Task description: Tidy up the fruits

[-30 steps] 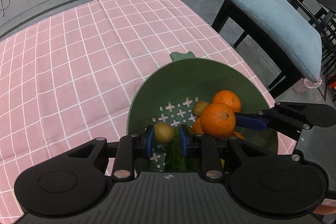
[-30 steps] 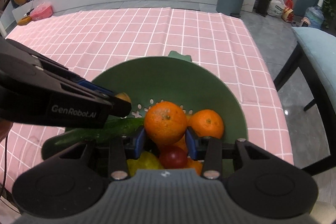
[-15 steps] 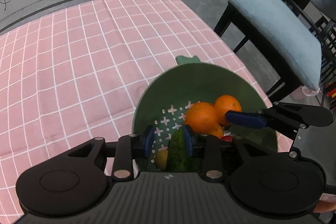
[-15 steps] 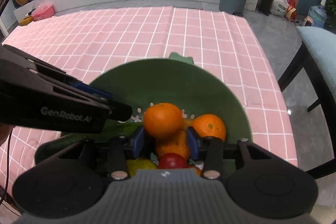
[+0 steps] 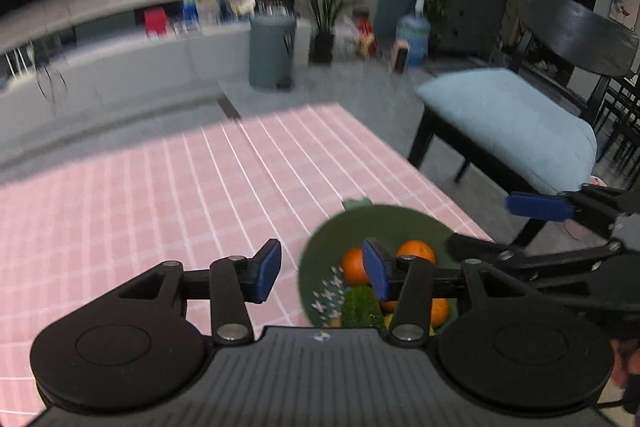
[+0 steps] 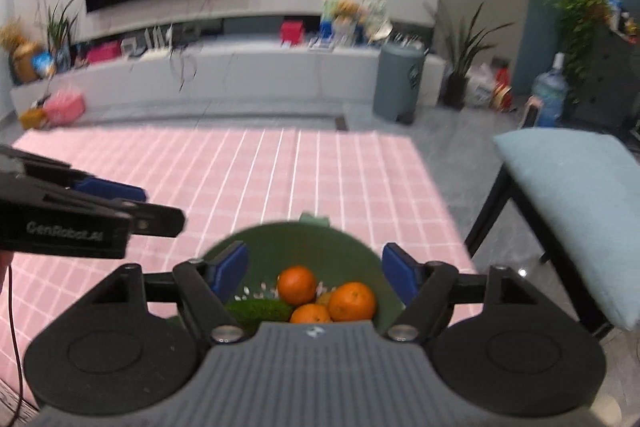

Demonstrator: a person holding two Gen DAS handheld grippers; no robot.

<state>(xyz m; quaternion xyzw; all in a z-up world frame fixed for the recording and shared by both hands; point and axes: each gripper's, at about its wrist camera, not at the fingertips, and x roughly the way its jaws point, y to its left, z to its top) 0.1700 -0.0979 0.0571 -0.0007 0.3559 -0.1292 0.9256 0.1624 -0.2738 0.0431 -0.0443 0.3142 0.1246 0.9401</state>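
Note:
A green colander bowl (image 6: 320, 239) sits on the pink checked tablecloth (image 6: 280, 171) near its right edge. It holds several oranges (image 6: 297, 284), a green cucumber (image 6: 260, 309) and other fruit, partly hidden by the gripper bodies. My right gripper (image 6: 314, 271) is open and empty, raised above the bowl. My left gripper (image 5: 320, 271) is open and empty, raised over the bowl's left rim (image 5: 308, 263). The oranges (image 5: 415, 253) and cucumber (image 5: 360, 305) also show in the left wrist view. Both views are blurred.
A black bench with a light blue cushion (image 6: 580, 207) stands right of the table. A grey bin (image 6: 400, 83), plants and a water jug (image 6: 548, 95) stand on the floor beyond. A long low cabinet (image 6: 224, 75) runs along the far wall.
Both grippers opened and rose away from the bowl. The orange and the small fruit they held now lie in the bowl. The cameras tilted up toward the room.

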